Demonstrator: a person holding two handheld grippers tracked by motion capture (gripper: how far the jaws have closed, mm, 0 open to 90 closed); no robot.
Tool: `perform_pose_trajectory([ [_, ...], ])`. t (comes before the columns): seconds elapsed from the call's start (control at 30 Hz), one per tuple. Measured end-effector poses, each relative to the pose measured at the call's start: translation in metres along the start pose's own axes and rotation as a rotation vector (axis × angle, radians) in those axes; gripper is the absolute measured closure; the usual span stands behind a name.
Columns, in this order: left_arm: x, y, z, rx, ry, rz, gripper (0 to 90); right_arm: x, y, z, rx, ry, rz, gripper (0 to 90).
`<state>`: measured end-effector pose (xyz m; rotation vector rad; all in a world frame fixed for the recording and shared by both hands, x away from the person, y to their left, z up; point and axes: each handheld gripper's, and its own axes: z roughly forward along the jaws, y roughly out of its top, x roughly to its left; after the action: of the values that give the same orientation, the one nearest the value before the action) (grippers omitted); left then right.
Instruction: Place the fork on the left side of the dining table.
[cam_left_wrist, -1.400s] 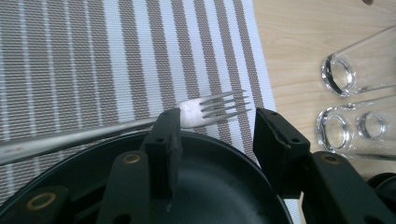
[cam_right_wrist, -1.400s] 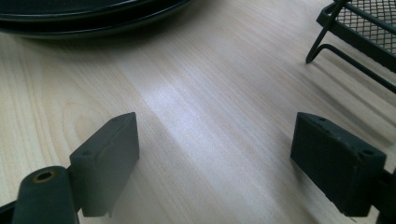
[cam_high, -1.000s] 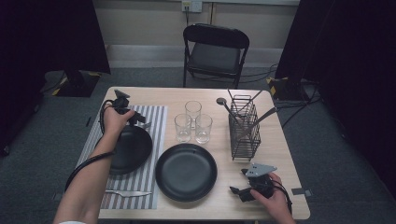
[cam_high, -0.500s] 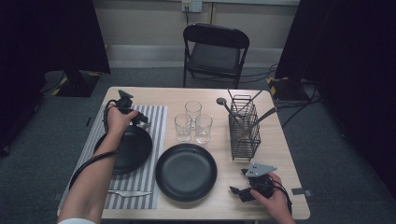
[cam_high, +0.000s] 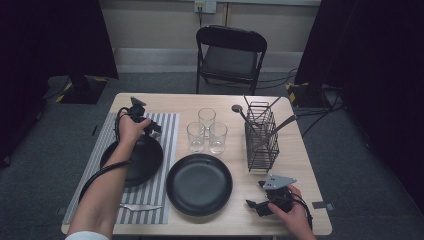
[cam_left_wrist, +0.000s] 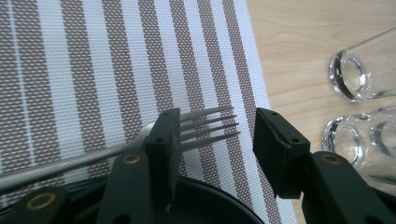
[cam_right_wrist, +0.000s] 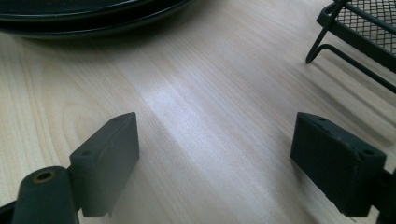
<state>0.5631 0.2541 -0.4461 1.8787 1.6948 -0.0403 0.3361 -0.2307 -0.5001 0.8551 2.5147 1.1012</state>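
Observation:
A silver fork (cam_left_wrist: 205, 127) lies on the striped placemat (cam_left_wrist: 93, 70), just beyond the rim of a black plate (cam_left_wrist: 215, 205). My left gripper (cam_left_wrist: 215, 126) hovers over it, open; the tines poke past the left jaw into the gap and neither pad presses on them. From above, this left gripper (cam_high: 150, 127) is at the far end of the placemat (cam_high: 165, 125), above the plate (cam_high: 135, 162). My right gripper (cam_high: 254, 194) rests near the table's front right corner. Its jaws stand wide open over bare wood (cam_right_wrist: 215, 140), with nothing between them.
A second black plate (cam_high: 199, 184) sits at the table's centre front. Three glasses (cam_high: 206, 131) stand behind it, close to my left gripper's right side. A wire cutlery caddy (cam_high: 262, 137) with utensils is at right. A knife (cam_high: 140, 206) lies on the placemat's near end. A chair (cam_high: 230, 52) stands beyond the table.
My left hand has edged slightly to the right over the far end of the placemat. The right hand and gripper have stayed where they were.

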Motion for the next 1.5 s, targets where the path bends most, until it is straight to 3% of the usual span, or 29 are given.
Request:
perform_pose_trajectory([
  [0.27,-0.005,0.002,0.01,0.005,0.0,0.021,52.2,0.0,0.0,0.0,0.0,0.0,-0.001,14.6],
  [0.3,-0.007,0.003,0.011,0.0,-0.007,0.005,52.2,0.0,0.0,0.0,0.0,0.0,0.001,14.5],
  [0.67,-0.013,0.008,0.022,0.002,-0.004,0.018,51.6,0.0,0.0,0.0,0.002,-0.001,0.002,14.5],
  [0.9,-0.014,0.012,0.023,-0.02,0.003,0.03,51.0,0.0,0.0,0.0,0.001,-0.001,0.0,14.5],
  [1.0,-0.016,0.013,0.025,-0.024,-0.003,0.015,50.2,0.0,0.0,0.0,0.0,0.0,0.001,14.5],
  [1.03,-0.015,0.013,0.025,-0.02,-0.007,0.032,50.0,0.0,0.0,0.0,0.001,-0.002,0.0,14.5],
  [1.5,-0.017,0.012,0.019,-0.007,-0.009,0.023,51.9,0.0,0.0,0.0,0.0,0.0,0.0,14.5],
])
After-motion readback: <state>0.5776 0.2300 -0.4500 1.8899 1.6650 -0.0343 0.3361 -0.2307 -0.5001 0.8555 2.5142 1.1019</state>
